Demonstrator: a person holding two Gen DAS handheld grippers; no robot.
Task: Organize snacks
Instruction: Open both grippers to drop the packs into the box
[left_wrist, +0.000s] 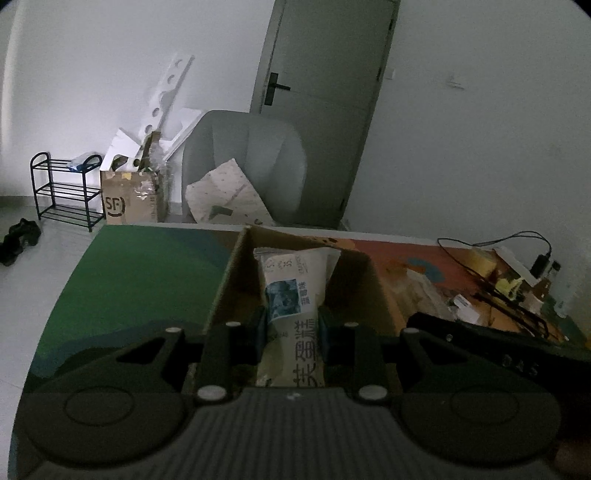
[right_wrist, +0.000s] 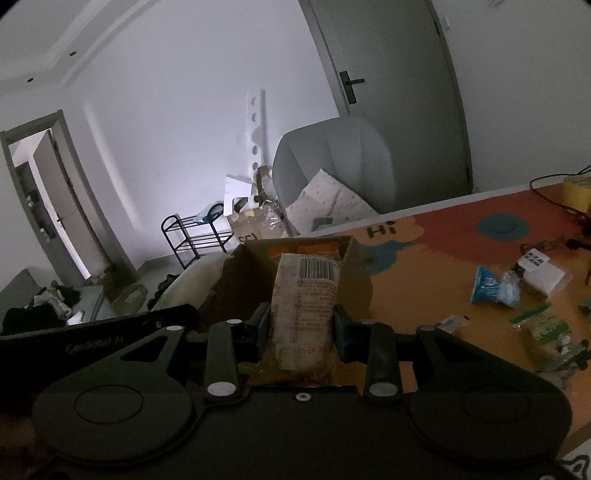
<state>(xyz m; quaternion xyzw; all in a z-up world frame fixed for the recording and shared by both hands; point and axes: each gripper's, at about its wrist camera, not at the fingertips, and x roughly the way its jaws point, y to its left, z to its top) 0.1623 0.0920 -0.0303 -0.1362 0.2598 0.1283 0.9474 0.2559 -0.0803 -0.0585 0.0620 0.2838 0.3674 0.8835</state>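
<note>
A pale snack packet (left_wrist: 291, 306) with a blue picture and large printed characters sits clamped between the fingers of the left gripper (left_wrist: 291, 328), its far end reaching into the open cardboard box (left_wrist: 225, 284) on the table. The right gripper (right_wrist: 303, 325) has its fingers closed on an orange snack packet (right_wrist: 306, 306) with a barcode near its top, held over the same box (right_wrist: 354, 273). Both packets stand lengthwise along the fingers. The box rests on a colourful mat (left_wrist: 140, 273) covering the table. To the right, well apart from the box, a blue-and-white wrapper (right_wrist: 493, 288), a small white carton (right_wrist: 543, 273) and a green packet (right_wrist: 546, 328) lie loose on the mat (right_wrist: 443, 288). Beyond the table stand a grey armchair (left_wrist: 251, 155) and a black shoe rack (left_wrist: 66, 188).
</note>
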